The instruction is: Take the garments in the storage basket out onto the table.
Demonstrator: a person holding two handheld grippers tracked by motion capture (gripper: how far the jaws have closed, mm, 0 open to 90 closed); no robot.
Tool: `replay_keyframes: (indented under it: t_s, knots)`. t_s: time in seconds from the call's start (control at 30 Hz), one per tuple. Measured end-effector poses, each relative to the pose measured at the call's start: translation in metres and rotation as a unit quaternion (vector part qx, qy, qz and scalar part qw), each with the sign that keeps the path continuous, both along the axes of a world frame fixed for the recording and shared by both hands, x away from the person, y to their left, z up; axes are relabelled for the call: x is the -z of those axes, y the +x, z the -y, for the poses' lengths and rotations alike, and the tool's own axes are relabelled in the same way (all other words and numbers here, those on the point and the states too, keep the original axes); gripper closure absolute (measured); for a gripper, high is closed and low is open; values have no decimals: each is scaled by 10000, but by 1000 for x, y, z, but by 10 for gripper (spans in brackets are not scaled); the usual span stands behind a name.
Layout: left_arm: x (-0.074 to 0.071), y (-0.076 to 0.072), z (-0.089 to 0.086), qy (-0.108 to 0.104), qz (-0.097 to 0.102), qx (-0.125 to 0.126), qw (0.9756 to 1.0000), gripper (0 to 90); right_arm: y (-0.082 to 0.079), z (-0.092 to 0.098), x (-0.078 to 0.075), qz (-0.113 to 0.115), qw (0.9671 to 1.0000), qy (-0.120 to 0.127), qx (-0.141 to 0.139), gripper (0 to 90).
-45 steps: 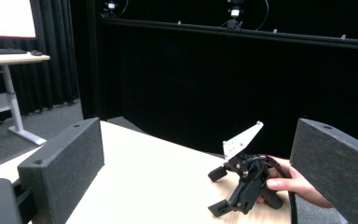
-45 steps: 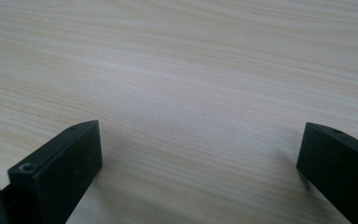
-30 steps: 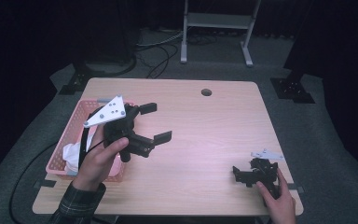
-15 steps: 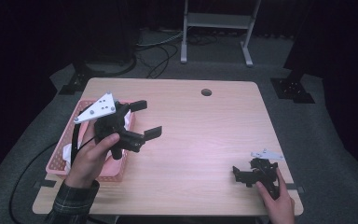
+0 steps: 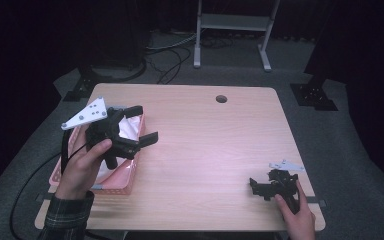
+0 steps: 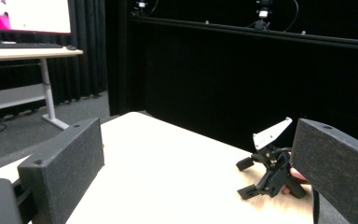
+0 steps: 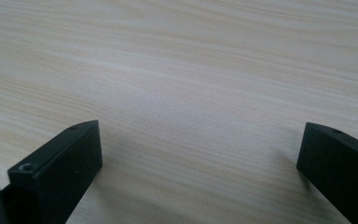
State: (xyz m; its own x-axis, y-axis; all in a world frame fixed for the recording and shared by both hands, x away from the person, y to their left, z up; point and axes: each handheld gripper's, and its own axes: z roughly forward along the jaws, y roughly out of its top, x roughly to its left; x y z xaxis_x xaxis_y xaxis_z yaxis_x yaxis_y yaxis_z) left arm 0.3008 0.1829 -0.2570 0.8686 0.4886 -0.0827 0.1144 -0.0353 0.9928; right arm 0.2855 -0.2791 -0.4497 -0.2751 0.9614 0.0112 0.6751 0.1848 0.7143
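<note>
- Your left gripper (image 5: pixel 139 124) is raised above the table's left side, at about 9 o'clock from the table's centre, over the inner edge of the pink basket (image 5: pixel 114 180).
- Its jaws stand wide apart with nothing between them; one reaches toward 12 o'clock over the basket's far end, the other toward 3 o'clock over bare wood.
- Your left hand (image 5: pixel 82 165) wraps the grip from the 6 o'clock side, and the grey three-cornered plate tilts up at the gripper's 10 o'clock.
- The pink basket sits along the table's (image 5: pixel 205 130) left edge, its long side running from 12 to 6 o'clock. White crumpled material (image 5: pixel 128 128) lies inside it, partly hidden under your left gripper; you cannot tell from here what it is.
- Your right gripper (image 5: pixel 261 186) rests low at the table's near right corner, about 4 o'clock from the centre, well apart from the basket.
- In the right gripper view its jaws are spread wide over bare wood grain, holding nothing.
- Your right hand (image 5: pixel 296 220) holds it from the 6 o'clock side.
- In the left gripper view, you see the right gripper (image 6: pixel 261 173) far across the tabletop, between the left gripper's own two open jaws.
</note>
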Motion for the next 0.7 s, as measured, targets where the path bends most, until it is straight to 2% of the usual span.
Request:
replay_keyframes:
  t_s: [0.3,0.7]
  knots:
    - [-1,0,-13,-10,30,-93,10000,28,0,0,0,3,10000,1,1,0]
    - [-4,-1,-37,30,108,-378,9992,28,0,0,0,4,10000,1,0,0]
